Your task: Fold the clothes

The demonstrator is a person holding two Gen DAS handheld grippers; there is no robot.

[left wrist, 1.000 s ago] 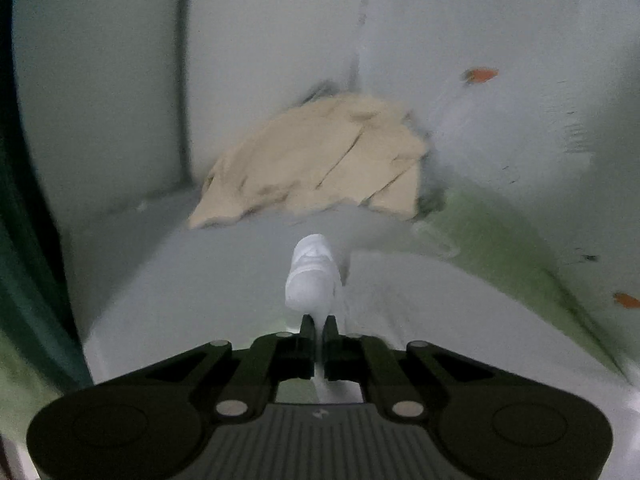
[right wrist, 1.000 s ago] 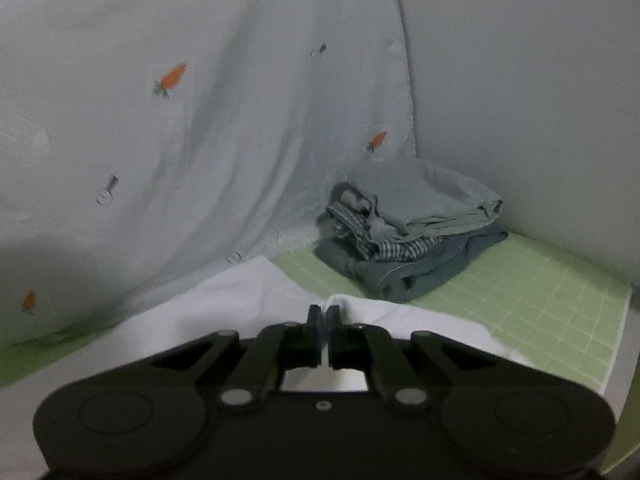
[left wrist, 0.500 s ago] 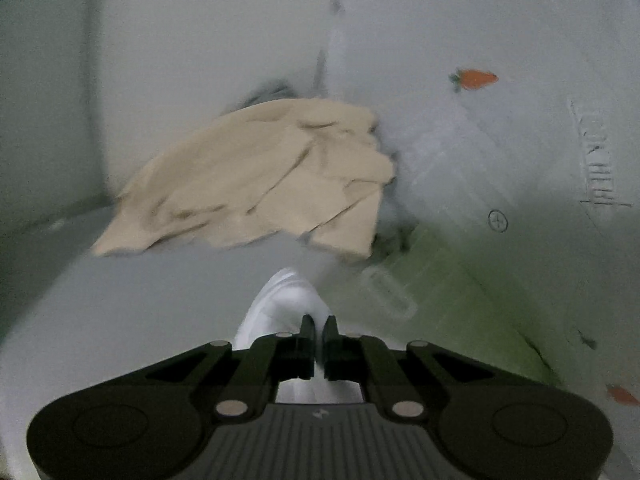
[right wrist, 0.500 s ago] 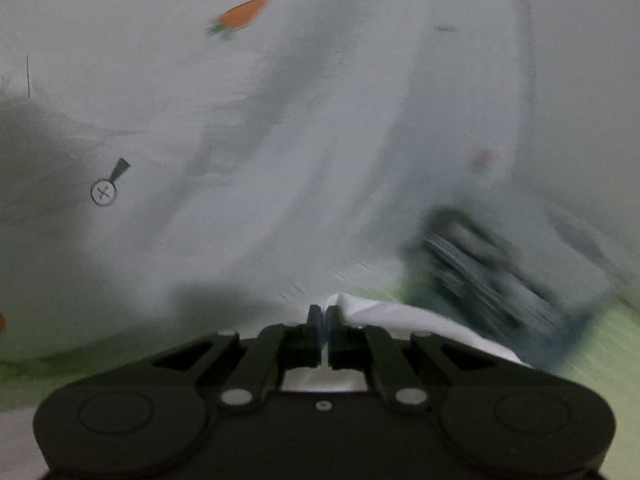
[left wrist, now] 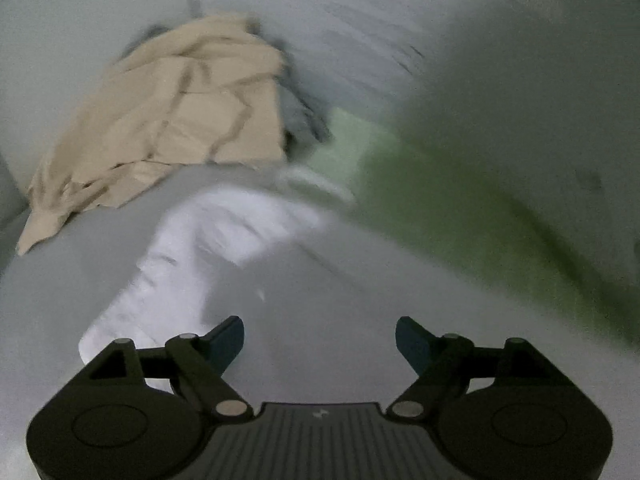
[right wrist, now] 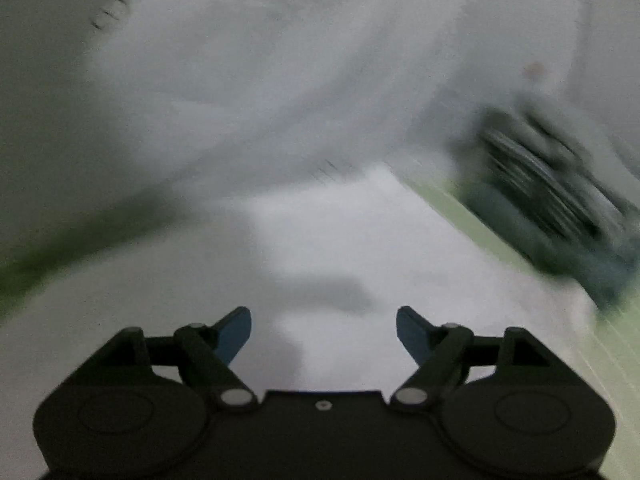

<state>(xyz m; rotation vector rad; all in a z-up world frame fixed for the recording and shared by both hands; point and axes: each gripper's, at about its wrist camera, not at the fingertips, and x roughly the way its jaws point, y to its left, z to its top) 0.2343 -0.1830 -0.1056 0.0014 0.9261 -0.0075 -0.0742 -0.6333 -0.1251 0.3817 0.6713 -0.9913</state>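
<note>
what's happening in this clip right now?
Clothes folding, mid-step. The left gripper and right gripper are both open and hold nothing; each hangs over the white garment spread on the green mat. A crumpled beige garment lies beyond on the left, and a blurred dark stack of clothes on the right.

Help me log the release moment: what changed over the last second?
Both let go: the left gripper and right gripper, shut on the white cloth garment earlier, now stand open above it. The beige crumpled garment and dark folded stack stayed put.
</note>
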